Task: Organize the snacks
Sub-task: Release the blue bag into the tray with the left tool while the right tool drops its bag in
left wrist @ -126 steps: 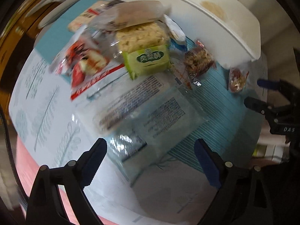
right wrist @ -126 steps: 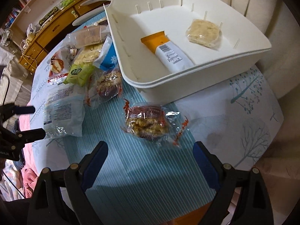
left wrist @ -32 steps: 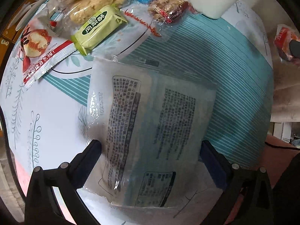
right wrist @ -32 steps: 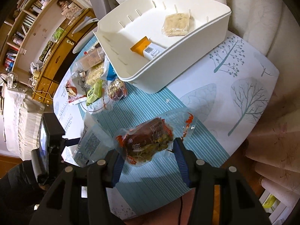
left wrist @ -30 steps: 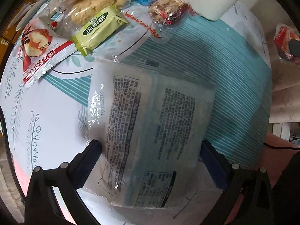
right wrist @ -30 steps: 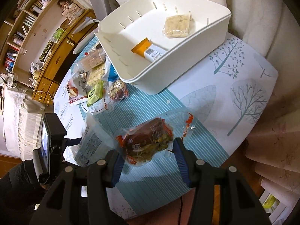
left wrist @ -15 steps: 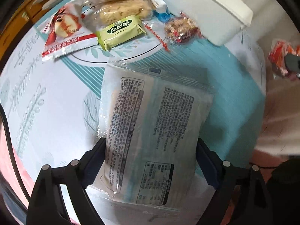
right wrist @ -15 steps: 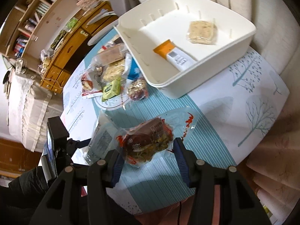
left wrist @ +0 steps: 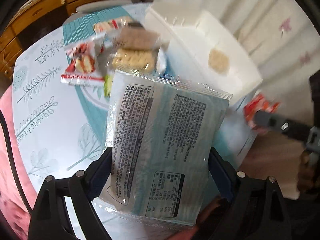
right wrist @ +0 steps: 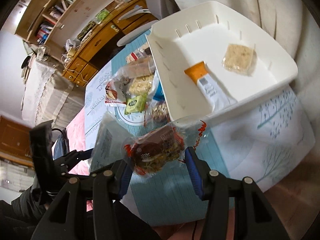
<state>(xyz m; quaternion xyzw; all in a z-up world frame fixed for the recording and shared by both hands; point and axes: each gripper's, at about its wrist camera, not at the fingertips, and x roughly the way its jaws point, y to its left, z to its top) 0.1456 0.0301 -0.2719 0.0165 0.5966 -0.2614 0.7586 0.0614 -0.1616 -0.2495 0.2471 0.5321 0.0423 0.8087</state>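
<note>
My left gripper (left wrist: 160, 158) is shut on a large pale blue snack packet (left wrist: 166, 124) with printed text, held in the air above the table. Between the pads of my right gripper (right wrist: 158, 162), shut on it, is a clear red-trimmed nut cake packet (right wrist: 158, 154), also off the table and just in front of the white tray (right wrist: 160, 64). The tray holds an orange-ended bar (right wrist: 204, 80) and a pale square rice cake (right wrist: 240, 58). In the right wrist view the blue packet (right wrist: 106, 146) hangs to the left of the nut cake. The left wrist view is blurred.
Loose snacks lie left of the tray: a green packet (right wrist: 136, 103), a red cake packet (right wrist: 111, 96), a clear bag of pale biscuits (right wrist: 140, 86) and another nut cake (right wrist: 159, 110). The round table (right wrist: 280, 120) has a leaf-print cloth. Wooden cabinets (right wrist: 90, 46) stand behind.
The left gripper closed on the blue packet and lifted it off the table, rolling as it rose. The right gripper carried the nut cake packet up and closer to the tray.
</note>
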